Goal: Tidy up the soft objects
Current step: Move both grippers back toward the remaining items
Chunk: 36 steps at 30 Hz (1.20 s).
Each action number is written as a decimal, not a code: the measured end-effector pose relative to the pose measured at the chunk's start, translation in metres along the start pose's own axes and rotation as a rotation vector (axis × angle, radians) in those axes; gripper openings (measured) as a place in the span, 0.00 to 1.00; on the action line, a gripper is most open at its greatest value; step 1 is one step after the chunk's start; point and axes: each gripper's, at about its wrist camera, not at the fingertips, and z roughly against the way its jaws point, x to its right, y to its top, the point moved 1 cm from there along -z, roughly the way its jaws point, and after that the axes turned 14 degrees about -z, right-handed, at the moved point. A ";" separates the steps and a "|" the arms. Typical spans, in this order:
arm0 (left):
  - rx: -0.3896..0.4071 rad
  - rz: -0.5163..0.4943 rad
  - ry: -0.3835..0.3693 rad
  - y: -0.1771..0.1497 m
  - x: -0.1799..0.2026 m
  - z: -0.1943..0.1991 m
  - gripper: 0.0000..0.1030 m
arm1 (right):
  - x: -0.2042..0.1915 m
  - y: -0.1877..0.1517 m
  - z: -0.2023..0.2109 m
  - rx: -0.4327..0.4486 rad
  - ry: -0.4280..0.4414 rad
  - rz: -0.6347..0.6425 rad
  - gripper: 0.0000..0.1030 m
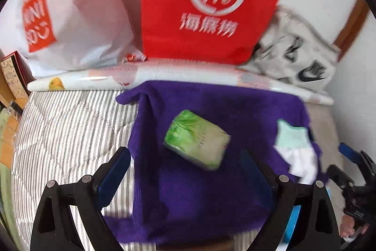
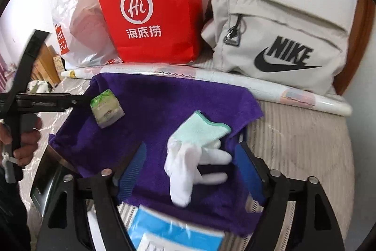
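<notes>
A purple towel [image 1: 211,192] [image 2: 152,105] lies spread on a striped bed cover. On it sits a green tissue pack [image 1: 197,139] [image 2: 107,109], and to its right a white glove with a mint cuff [image 1: 296,149] [image 2: 195,152]. My left gripper [image 1: 185,164] is open above the towel; the tissue pack lies just ahead of its blue pads, untouched. My right gripper [image 2: 191,164] is open too. The glove lies loose between its fingers, and neither pad presses on it. In the right wrist view the left gripper's tip [image 2: 77,101] sits beside the tissue pack.
Behind the towel lies a rolled white sheet [image 1: 164,74] [image 2: 258,86]. At the wall stand a red paper bag [image 1: 211,4] [image 2: 152,11], a white plastic bag [image 1: 77,20] and a beige Nike bag [image 2: 277,46]. A blue packet [image 2: 164,227] lies near the towel's front edge.
</notes>
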 end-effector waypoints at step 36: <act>0.036 -0.461 -0.040 -0.227 0.091 0.098 0.91 | -0.003 -0.177 0.158 0.002 0.171 -0.160 0.81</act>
